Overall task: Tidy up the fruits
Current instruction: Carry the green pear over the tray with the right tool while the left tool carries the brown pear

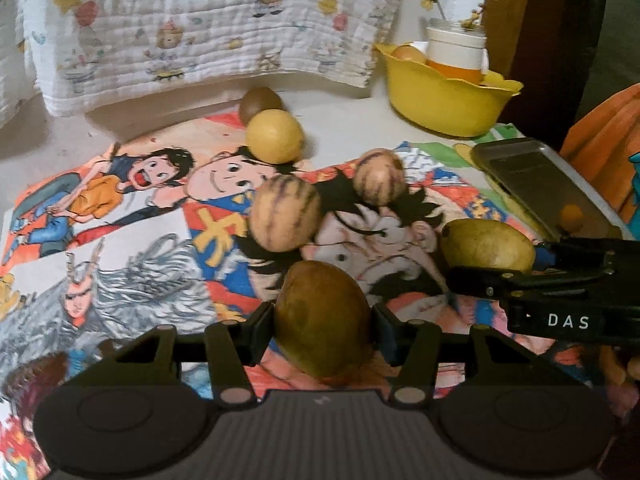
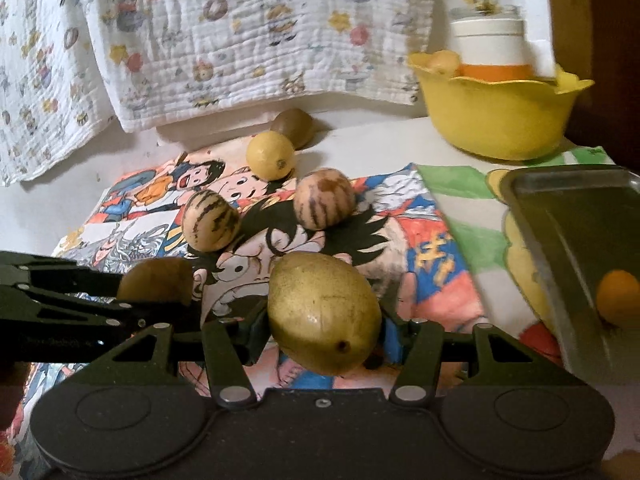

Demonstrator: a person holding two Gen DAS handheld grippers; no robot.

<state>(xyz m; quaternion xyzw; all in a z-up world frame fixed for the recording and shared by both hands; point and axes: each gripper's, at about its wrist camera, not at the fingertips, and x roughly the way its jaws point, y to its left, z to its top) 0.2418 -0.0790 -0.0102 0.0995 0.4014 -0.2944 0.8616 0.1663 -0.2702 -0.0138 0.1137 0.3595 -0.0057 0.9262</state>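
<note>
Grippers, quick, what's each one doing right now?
Left tool: closed on a brownish-green mango.
Right tool: closed on a yellow-green mango.

We note a white table (image 1: 340, 116) under a cartoon-print mat (image 1: 132, 216), a patterned quilted cloth (image 1: 200, 28) hanging behind, and a dark wooden post (image 1: 532, 20) at right.

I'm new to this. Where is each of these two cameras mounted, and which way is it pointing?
Left wrist: sits on the left gripper, looking forward along its fingers, which clamp a brownish-green fruit; the right gripper reaches in from the right.
Right wrist: sits on the right gripper, facing the same way, its fingers clamping a yellow-green fruit; the left gripper enters from the left.
Shared: cartoon mat, two striped fruits, lemon, yellow bowl, metal tray, hanging printed cloth.
</note>
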